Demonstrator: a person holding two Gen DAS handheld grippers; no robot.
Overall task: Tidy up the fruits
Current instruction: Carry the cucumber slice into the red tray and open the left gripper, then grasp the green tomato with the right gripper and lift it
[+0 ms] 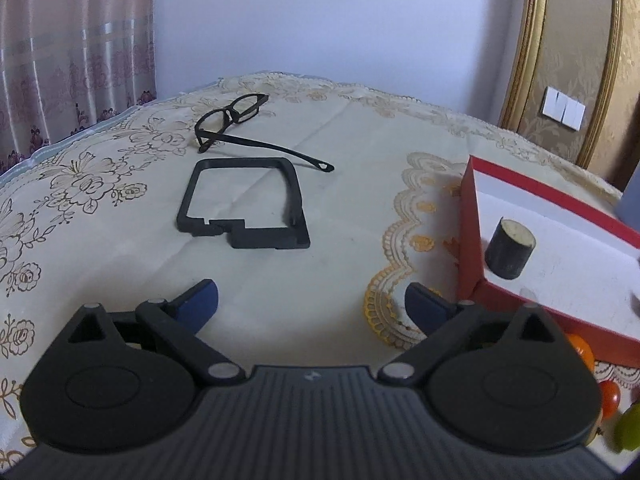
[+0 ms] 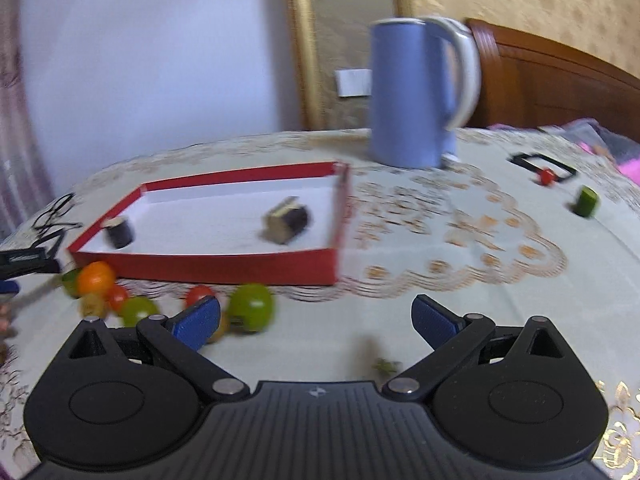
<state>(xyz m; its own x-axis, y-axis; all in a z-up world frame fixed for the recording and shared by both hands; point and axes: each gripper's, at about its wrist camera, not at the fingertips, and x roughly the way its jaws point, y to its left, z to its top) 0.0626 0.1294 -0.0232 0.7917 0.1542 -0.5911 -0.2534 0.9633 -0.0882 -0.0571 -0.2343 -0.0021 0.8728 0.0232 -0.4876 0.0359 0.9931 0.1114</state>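
Note:
A red-walled white tray [image 2: 224, 268] lies on the table and holds a dark cylinder [image 2: 119, 233] and a dark chunk [image 2: 287, 220]. Small fruits lie in front of it: an orange one [image 2: 95, 278], red ones [image 2: 118, 297], green ones [image 2: 252, 307]. My right gripper [image 2: 316, 322] is open and empty just right of the green fruit. My left gripper [image 1: 312, 304] is open and empty, left of the tray [image 1: 468, 240]; the cylinder [image 1: 510, 249] shows there, with fruits [image 1: 610, 398] at the lower right edge.
A blue kettle [image 2: 416, 92] stands behind the tray. A green cylinder [image 2: 586, 201], a small red fruit [image 2: 546, 176] and a black frame [image 2: 544, 164] lie at the far right. Black glasses [image 1: 236, 116] and another black frame [image 1: 244, 200] lie ahead of the left gripper.

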